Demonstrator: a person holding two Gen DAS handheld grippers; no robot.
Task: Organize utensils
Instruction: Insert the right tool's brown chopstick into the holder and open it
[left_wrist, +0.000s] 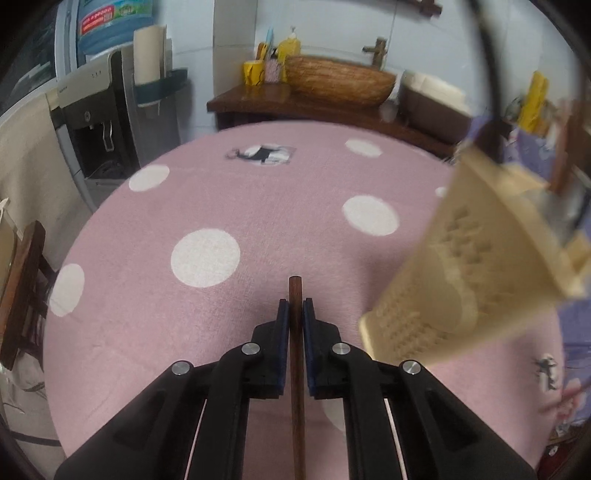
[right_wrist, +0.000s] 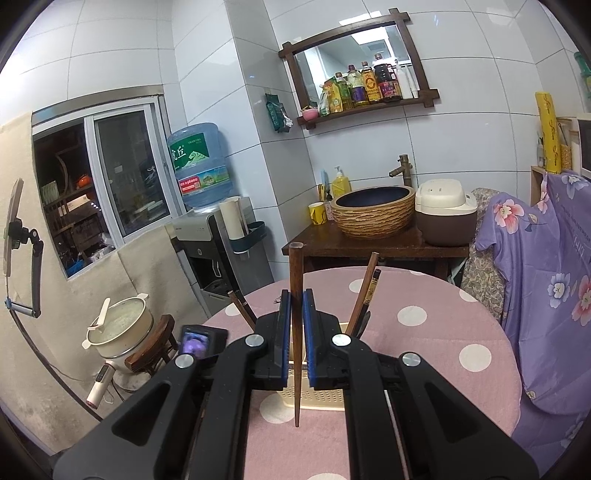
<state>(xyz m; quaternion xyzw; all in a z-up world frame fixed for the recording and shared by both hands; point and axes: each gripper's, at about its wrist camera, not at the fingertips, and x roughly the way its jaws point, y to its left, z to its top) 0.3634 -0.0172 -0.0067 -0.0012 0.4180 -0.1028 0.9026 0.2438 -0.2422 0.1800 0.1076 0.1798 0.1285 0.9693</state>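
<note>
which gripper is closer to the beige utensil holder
Right. The right gripper hangs directly above the holder, its chopstick pointing down by it. The left gripper sits off to the holder's left over the tablecloth.

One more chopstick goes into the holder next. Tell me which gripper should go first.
Right. The right gripper holds its chopstick upright, directly over the cream holder, tip pointing down. The left gripper holds its brown chopstick over pink tablecloth, with the holder off to its right.
</note>
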